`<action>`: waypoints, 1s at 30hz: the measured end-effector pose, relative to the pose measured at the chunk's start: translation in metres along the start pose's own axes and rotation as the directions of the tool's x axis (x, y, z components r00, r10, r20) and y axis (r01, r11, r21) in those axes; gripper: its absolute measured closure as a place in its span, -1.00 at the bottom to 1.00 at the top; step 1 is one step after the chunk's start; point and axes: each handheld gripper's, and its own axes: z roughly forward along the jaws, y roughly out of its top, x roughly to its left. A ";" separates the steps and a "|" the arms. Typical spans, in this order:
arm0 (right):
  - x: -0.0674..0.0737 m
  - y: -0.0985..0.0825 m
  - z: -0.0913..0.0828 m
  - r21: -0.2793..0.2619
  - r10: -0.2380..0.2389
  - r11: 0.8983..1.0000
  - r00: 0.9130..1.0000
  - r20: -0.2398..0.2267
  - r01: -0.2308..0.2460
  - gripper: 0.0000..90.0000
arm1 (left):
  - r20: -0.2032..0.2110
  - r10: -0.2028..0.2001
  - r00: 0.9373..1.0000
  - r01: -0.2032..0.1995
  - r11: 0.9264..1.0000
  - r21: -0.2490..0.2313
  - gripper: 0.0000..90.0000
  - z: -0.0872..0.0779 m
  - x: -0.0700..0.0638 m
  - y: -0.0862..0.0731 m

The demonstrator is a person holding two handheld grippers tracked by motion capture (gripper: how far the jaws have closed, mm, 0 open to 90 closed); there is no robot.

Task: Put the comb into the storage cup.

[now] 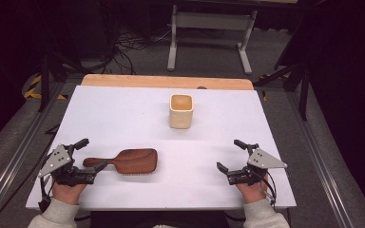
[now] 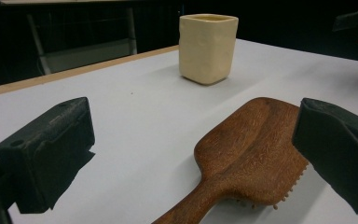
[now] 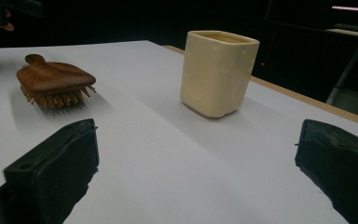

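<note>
Wooden paddle hairbrush point(image 1: 134, 160), bristles down; glossy cream square-sided cup point(image 1: 180, 110) upright; left claw point(image 1: 91, 154) and right claw point(image 1: 228, 155) open, empty.

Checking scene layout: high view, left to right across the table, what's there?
left gripper → wooden hairbrush, bristles down, handle toward that gripper → cream square cup, farther back → right gripper. Both grippers are open.
</note>
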 end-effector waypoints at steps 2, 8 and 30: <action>0.000 0.000 0.000 0.000 0.002 1.000 1.000 -0.001 -0.002 -1.00 | 0.006 -0.003 1.000 0.003 1.000 0.002 -1.00 -0.001 0.001 0.001; 0.000 0.000 0.000 -0.002 0.002 1.000 1.000 -0.002 -0.002 -1.00 | 0.022 -0.004 1.000 0.004 1.000 0.001 -1.00 -0.002 0.002 0.004; 0.000 0.000 0.000 -0.001 0.020 1.000 1.000 -0.018 -0.020 -1.00 | 0.146 0.021 0.989 -0.033 0.996 0.086 -0.97 0.006 0.014 0.033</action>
